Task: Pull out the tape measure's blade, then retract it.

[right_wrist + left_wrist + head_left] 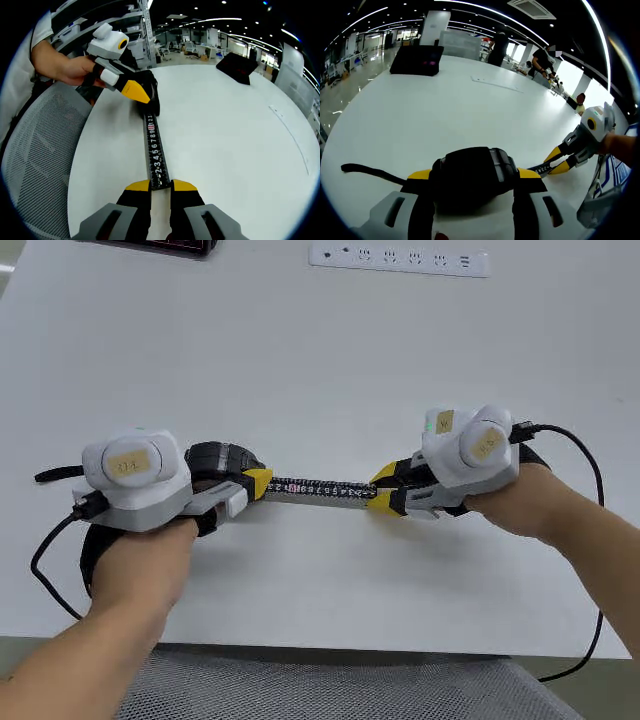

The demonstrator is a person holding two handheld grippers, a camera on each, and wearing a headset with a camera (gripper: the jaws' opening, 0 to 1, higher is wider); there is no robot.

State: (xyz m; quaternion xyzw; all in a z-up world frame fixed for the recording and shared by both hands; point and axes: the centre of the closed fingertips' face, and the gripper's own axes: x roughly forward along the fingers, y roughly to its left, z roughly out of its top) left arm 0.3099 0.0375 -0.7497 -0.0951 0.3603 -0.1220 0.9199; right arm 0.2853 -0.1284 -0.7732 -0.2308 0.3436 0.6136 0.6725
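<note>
A black tape measure case [222,462] lies on the white table, and my left gripper [255,484] is shut on it. In the left gripper view the case [472,174] sits between the yellow-tipped jaws. Its black blade [318,488] with white numerals is drawn out to the right, just above the table. My right gripper [383,491] is shut on the blade's end. Seen from the right gripper view, the blade [154,155] runs from my right gripper [160,186] back to the case [150,92] held by my left gripper [134,90].
A white power strip [399,258] lies at the table's far edge, with a dark device [160,245] at the far left. Cables trail from both grippers over the near table edge [330,648]. A mesh chair seat [330,690] is below.
</note>
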